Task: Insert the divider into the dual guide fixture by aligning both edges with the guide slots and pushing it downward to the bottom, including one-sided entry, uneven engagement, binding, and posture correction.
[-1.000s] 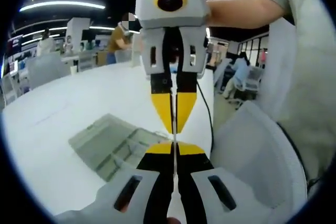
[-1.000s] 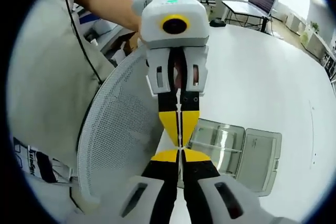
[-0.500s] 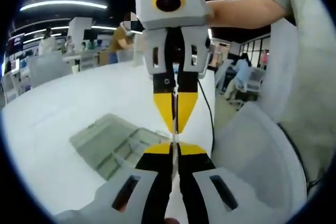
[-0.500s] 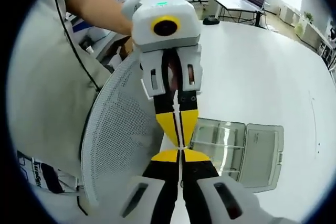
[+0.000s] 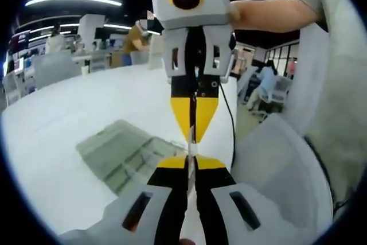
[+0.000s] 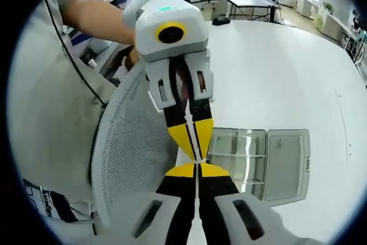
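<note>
Overhead, divider (image 5: 191,142) edge-on above fixture (image 5: 123,156)

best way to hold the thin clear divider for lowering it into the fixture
Grip the divider by its two opposite ends, one gripper per end, coming in along its plane. It is a thin, see-through sheet seen edge-on, so flat fingers pinching both faces likely keep it from twisting. The left gripper and right gripper already pinch it this way, leaving the side edges free for the fixture.

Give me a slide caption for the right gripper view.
Both grippers pinch a thin divider edge-on above the clear fixture on the white table.
</note>
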A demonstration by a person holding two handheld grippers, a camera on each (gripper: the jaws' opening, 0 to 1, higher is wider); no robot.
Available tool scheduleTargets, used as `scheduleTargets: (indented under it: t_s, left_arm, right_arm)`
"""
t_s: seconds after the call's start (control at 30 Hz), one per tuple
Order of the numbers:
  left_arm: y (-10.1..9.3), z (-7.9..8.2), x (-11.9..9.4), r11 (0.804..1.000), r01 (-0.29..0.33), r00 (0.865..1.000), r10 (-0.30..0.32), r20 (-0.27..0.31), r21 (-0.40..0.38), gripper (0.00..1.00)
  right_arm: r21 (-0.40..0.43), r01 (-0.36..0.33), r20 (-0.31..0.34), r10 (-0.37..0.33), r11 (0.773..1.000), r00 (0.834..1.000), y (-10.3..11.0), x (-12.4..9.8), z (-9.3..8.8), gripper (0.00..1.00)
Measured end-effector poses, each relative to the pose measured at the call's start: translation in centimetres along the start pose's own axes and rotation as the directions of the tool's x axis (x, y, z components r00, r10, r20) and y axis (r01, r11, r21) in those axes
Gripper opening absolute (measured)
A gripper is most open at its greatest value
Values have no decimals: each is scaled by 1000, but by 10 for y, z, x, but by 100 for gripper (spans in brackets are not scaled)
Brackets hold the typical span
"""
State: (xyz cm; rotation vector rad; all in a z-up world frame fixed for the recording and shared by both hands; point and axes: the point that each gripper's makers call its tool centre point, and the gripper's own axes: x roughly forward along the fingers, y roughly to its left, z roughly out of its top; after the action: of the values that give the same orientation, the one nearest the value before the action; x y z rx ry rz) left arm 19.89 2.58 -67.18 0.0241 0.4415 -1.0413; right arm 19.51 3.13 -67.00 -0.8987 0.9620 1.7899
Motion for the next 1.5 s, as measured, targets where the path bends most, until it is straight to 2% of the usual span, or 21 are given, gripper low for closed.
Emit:
scheduleTargets:
  t_s: [0.17,0.47,0.57,0.77,0.97,1.1,1.23,1.5]
  left_arm:
    - [0,-3,2,1000,2,1000,-2,-14,-14,1]
    - [3,-7,5,1000,-2,1000,2,-28,-28,2]
    - [8,-7,3,999,-38,999,37,-37,-24,3]
    - [18,-12,-10,996,-92,994,92,-53,5,11]
    - [22,-7,-15,990,-141,989,141,-43,9,17]
    - [22,-7,-16,986,-167,985,167,-50,11,27]
    - [25,-7,-20,979,-202,979,201,-43,-10,34]
    - [27,-14,-23,970,-244,968,242,-66,-23,49]
  right_arm:
    - [27,-1,0,1,1000,1000,0,1,0,0]
    - [27,3,-10,-3,1000,1000,-2,3,0,0]
    - [26,20,-16,-19,999,1000,-5,3,1,0]
    - [17,70,-55,-69,997,996,-17,3,-5,0]
    - [11,127,-93,-125,992,988,-30,3,-12,0]
    - [19,140,-105,-137,990,985,-35,3,-15,0]
    - [23,164,-123,-160,986,979,-42,4,-19,0]
    - [24,190,-157,-185,981,970,-50,9,-23,0]
